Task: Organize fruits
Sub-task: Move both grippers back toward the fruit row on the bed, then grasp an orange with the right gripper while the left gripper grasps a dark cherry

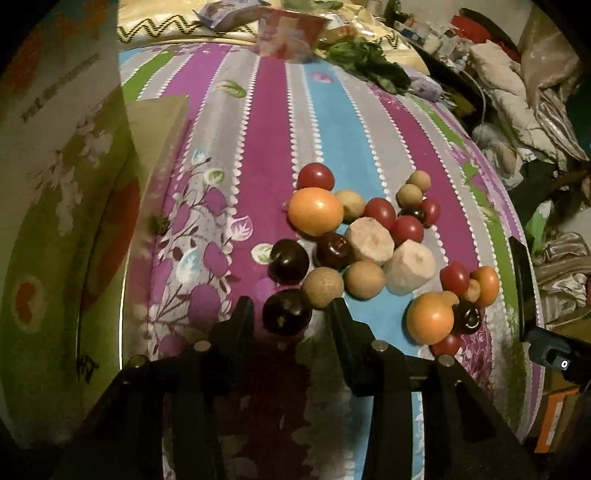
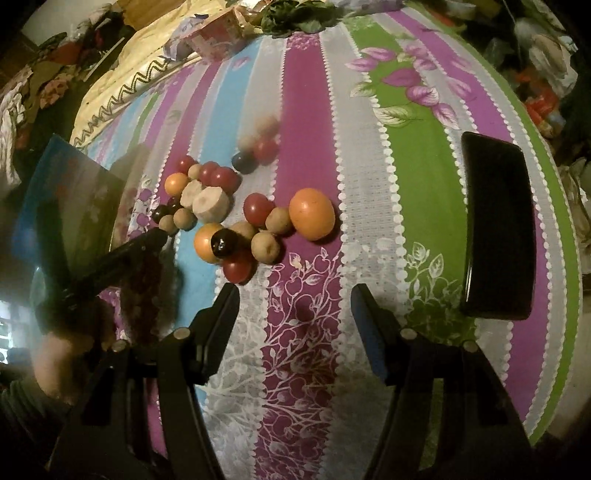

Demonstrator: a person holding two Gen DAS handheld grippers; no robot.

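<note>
A pile of small fruits lies on the striped cloth. In the left wrist view my left gripper [image 1: 291, 308] is open, its fingers on either side of a dark plum [image 1: 287, 312], not closed on it. Beyond it lie a tan round fruit [image 1: 322, 287], another dark plum [image 1: 289, 260], an orange fruit [image 1: 315, 211], red tomatoes [image 1: 316, 176] and two pale cut pieces [image 1: 408, 270]. My right gripper [image 2: 293, 299] is open and empty over bare cloth, short of an orange fruit [image 2: 312, 213] and a red tomato [image 2: 236, 267]. The left gripper also shows in the right wrist view [image 2: 155, 238].
A green and white box [image 1: 62, 221] stands at the left of the cloth. A black phone [image 2: 498, 225] lies on the green stripe at the right. A pink box [image 1: 288, 33] and green leaves [image 1: 369, 62] lie at the far end. Clutter surrounds the cloth's right edge.
</note>
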